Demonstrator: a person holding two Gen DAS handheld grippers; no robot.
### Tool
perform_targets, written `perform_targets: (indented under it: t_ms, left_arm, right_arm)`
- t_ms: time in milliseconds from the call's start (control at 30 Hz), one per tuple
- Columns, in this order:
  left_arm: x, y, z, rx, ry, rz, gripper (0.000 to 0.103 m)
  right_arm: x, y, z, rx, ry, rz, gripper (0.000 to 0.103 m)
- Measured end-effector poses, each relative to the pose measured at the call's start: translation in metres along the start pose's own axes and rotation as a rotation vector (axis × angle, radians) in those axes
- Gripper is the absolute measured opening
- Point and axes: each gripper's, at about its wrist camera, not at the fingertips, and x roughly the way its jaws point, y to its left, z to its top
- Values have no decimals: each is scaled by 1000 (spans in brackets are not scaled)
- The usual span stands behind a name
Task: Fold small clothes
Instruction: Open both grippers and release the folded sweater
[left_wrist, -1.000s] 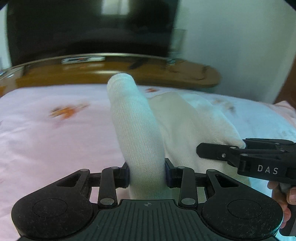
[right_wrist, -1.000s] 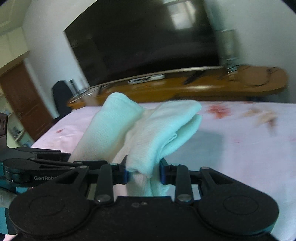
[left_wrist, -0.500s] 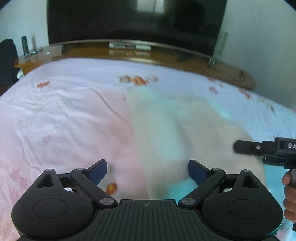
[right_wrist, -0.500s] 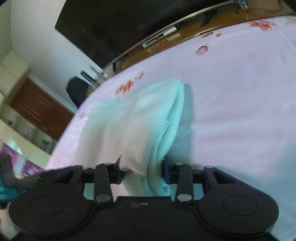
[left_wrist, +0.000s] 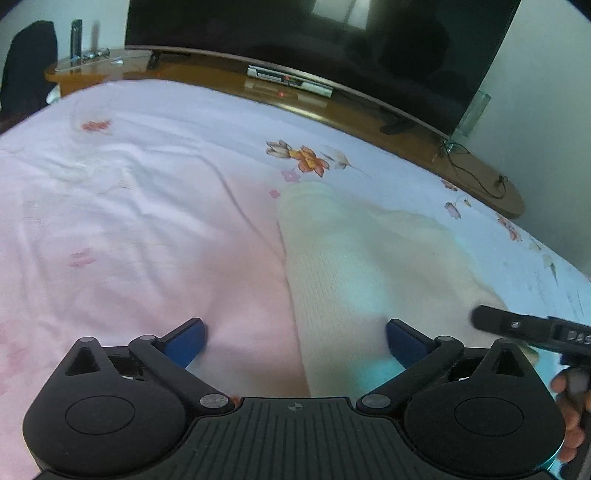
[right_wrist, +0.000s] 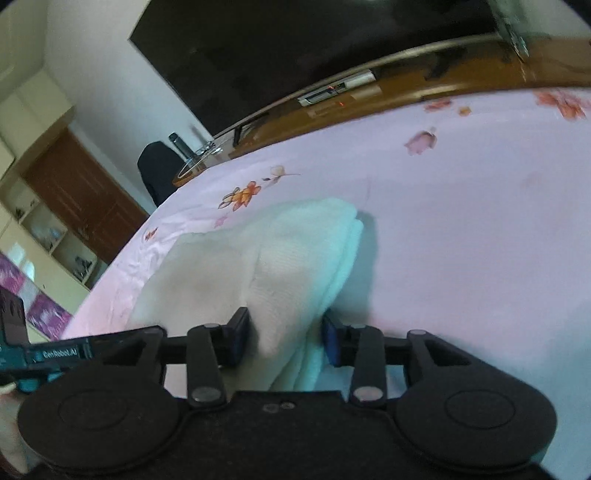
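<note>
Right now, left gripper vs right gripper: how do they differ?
1. The left gripper has just opened wide; the right gripper stands much narrower.
2. The left gripper's pads press nothing, though the white garment lies flat on the sheet between them; the right gripper's pads pinch a bunched fold of that garment.

Shared: both point down at the same garment.
</note>
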Motion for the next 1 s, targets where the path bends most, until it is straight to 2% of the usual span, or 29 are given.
perform_targets:
  t_ms: [100, 167, 200, 233, 333, 400, 500, 533, 567, 600, 733, 800, 867, 933, 967, 1000]
  left_arm:
    - [-23, 3, -17, 38, -40, -40, 103]
    - [-20, 5, -31, 65, -10, -40, 103]
    - [-20, 7, -38, 67, -15, -41, 103]
    - [-23, 9, -44, 62, -19, -42, 103]
    - [-43, 11, -60, 59, -25, 0, 103]
    - [-59, 7, -73, 67, -36, -11, 103]
    - [-67, -3, -99, 121, -14, 17, 103]
    - [-70, -8, -108, 139, -28, 42, 103]
    - [-74, -12, -115, 156, -33, 64, 103]
    - [-80, -15, -119, 158, -28, 80, 103]
    - [-119, -28, -133, 126, -14, 98, 103]
    - [-150, -38, -143, 137, -51, 106, 103]
    - [-181, -50, -155, 137, -80, 122, 103]
    - [-214, -58, -167, 145, -112, 127, 103]
    - [-226, -61, -172, 154, -129, 147, 103]
    - [-240, -64, -179, 166, -151, 166, 103]
  right_arm:
    - [-32, 14, -8, -53, -24, 33, 46]
    - [-33, 24, -17, -97, 20, 49, 56]
    - [-28, 29, -24, -143, 71, 14, 53]
    - [-24, 32, -32, -191, 92, -53, 45]
    - [-34, 20, -39, -118, 90, -62, 43]
    - [-56, 26, -44, -109, 63, -96, 44]
    - [-79, 39, -67, -124, 65, -32, 46]
    - [-78, 45, -79, -159, 91, -66, 45]
    - [-72, 50, -93, -216, 128, -156, 44]
    - [-77, 50, -103, -239, 90, -170, 44]
    - [-102, 64, -111, -151, 80, -251, 49]
    - [-133, 80, -121, -174, 11, -234, 58]
    - [-164, 103, -135, -211, -59, -247, 79]
    - [-195, 124, -152, -247, -101, -243, 90]
    - [-207, 134, -162, -260, -116, -261, 99]
    - [-219, 143, -171, -272, -134, -282, 103]
